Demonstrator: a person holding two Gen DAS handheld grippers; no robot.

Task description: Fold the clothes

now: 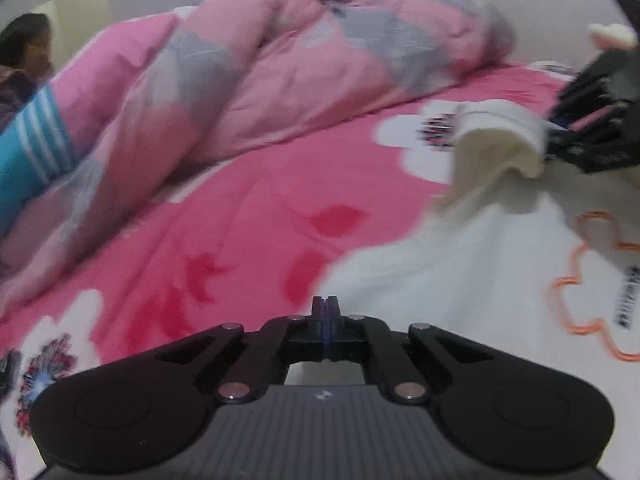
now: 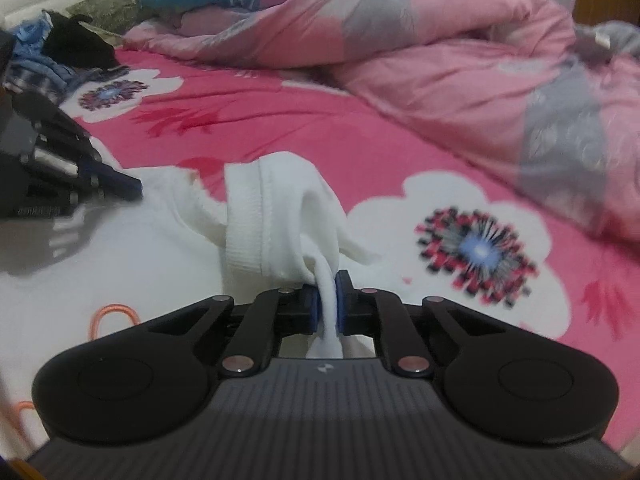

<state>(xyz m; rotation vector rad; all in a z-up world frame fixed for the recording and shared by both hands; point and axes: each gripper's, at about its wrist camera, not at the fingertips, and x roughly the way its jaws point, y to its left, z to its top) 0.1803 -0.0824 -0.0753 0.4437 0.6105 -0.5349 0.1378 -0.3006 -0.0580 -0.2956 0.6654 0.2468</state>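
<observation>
Between right claw (image 2: 326, 300) pads, white garment (image 2: 280, 208) pinched, left claw (image 1: 326, 308) closed, grip hidden.

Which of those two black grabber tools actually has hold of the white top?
The right gripper: a fold of the white top is pinched between its blue fingers. The left gripper is shut with no cloth visible between its fingers.

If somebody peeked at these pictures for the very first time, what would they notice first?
Probably the bright pink flowered bedsheet that fills both views, with a puffy pink and grey quilt heaped along its far side. Next comes the white garment lying on the sheet, its ribbed edge pinched and lifted by the right hand-held gripper. The left hand-held gripper is shut at the garment's other edge; whether it grips cloth is unclear.
</observation>
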